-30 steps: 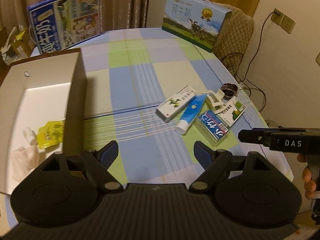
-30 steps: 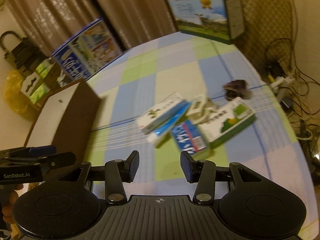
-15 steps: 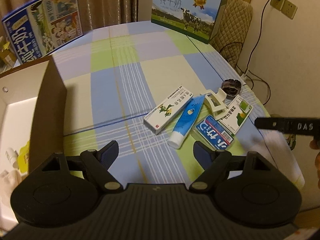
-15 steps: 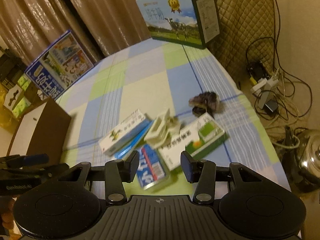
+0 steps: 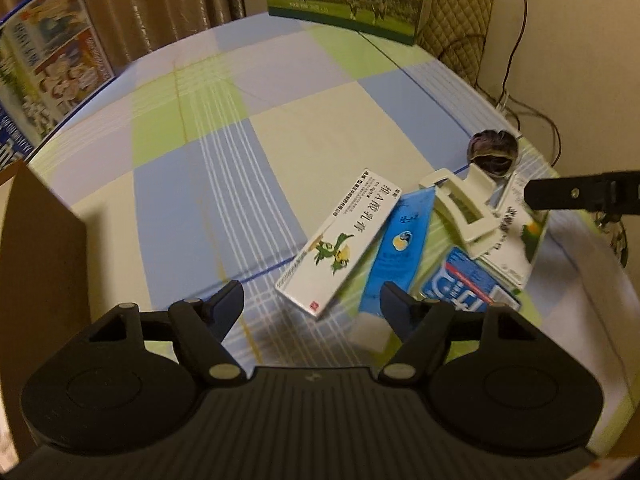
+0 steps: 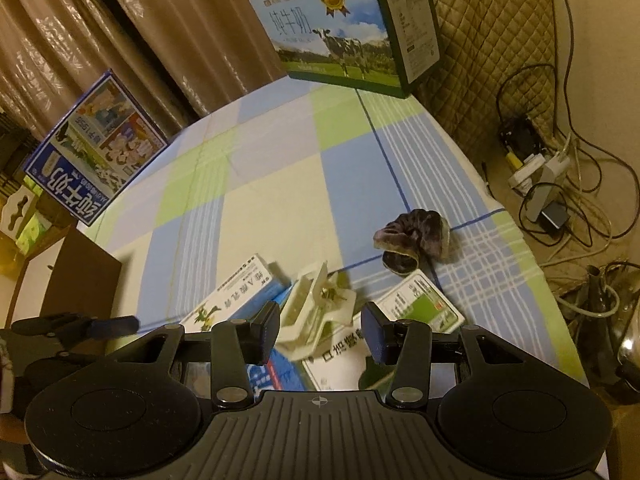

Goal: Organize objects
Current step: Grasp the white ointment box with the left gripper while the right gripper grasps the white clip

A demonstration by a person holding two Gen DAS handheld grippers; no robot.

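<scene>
My left gripper (image 5: 310,300) has dropped closer to the pile than a second ago; its jaws have just been narrowing, about half open, nothing between them, poised over the white carton with the green bird (image 5: 340,242) and the glossy blue tube (image 5: 394,256). My right gripper (image 6: 320,330) has also closed in, jaws partly open and empty, just above the cream plastic claw clip (image 6: 316,304), which rests on the green-and-white carton (image 6: 416,312). Beyond lies a crumpled purple scrunchie (image 6: 412,236) on the checked tablecloth (image 6: 280,184). Farthest, the cow-printed milk box (image 6: 344,28) stands upright.
</scene>
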